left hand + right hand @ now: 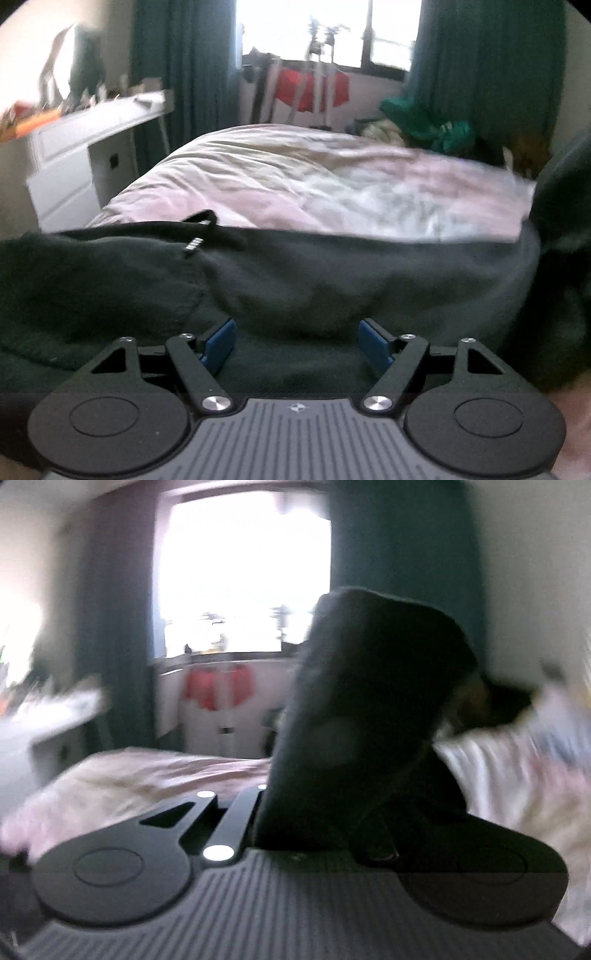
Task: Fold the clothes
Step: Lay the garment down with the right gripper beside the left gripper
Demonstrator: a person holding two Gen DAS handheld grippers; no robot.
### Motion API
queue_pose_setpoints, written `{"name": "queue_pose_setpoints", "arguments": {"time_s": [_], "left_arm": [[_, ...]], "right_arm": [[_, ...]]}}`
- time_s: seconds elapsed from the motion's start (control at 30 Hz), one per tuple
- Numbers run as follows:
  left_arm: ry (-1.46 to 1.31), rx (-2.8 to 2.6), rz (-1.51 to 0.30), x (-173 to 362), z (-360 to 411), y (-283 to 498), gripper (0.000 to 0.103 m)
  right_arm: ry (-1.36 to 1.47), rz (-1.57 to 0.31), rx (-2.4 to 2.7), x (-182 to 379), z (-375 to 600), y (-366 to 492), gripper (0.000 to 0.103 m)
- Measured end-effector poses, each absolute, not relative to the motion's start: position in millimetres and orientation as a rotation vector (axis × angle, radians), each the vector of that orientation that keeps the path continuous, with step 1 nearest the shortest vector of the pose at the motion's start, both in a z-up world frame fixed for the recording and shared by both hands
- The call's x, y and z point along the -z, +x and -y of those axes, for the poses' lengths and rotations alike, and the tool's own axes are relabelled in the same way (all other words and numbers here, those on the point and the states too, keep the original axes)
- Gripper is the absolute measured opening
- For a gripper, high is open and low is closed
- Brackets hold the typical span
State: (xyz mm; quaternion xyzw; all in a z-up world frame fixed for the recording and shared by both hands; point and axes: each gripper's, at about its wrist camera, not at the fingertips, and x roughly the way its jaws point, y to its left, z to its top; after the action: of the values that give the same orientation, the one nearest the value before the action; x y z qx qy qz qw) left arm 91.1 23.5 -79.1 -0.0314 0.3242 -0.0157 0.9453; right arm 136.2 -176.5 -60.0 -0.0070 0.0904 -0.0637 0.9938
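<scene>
- The left gripper [297, 341] has its blue fingers [221, 341] spread apart, with nothing between them, just above the dark hoodie [295, 288].
- The hoodie lies across the near end of the bed [280, 173]; its right edge is cut off.
- In the blurred right view, a raised part of the hoodie [369, 709] hides the fingers of the right gripper [321, 830]; I cannot tell their state.

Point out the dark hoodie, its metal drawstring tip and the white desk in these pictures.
dark hoodie [332, 288]: left wrist view, on the broad middle of the fabric.
metal drawstring tip [193, 246]: left wrist view, on the silver ribbed end.
white desk [74, 147]: left wrist view, on its front panel.
</scene>
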Motion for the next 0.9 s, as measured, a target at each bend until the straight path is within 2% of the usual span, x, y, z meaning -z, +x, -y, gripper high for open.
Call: {"name": "queue_pose_setpoints", "arguments": {"time_s": [0.1,0.23,0.37,0.57,0.77,0.87,0.9], "left_arm": [[-0.213,0.002,-0.603,58,-56,80,0.08],[-0.446,-0.023,-0.555,45,-102,72,0.082],[-0.463,-0.015,-0.509,41,-105,71,0.081],[-0.469,0.017,-0.437,34,-104,70,0.081],[-0.437,0.078,-0.451,43,-89,73,0.081],[-0.42,0.115,-0.452,46,-84,73,0.081],[-0.416,0.125,-0.449,47,-83,71,0.081]], "right_arm": [[-0.082,-0.213,-0.016,82,118,129,0.013],[-0.234,-0.43,-0.211,157,52,131,0.013],[-0.466,-0.434,-0.178,207,19,120,0.014],[-0.423,-0.321,-0.277,179,17,101,0.014],[-0.347,-0.447,-0.37,192,13,121,0.016],[-0.249,-0.5,-0.398,180,17,126,0.026],[-0.204,-0.524,-0.411,176,23,126,0.033]]}}
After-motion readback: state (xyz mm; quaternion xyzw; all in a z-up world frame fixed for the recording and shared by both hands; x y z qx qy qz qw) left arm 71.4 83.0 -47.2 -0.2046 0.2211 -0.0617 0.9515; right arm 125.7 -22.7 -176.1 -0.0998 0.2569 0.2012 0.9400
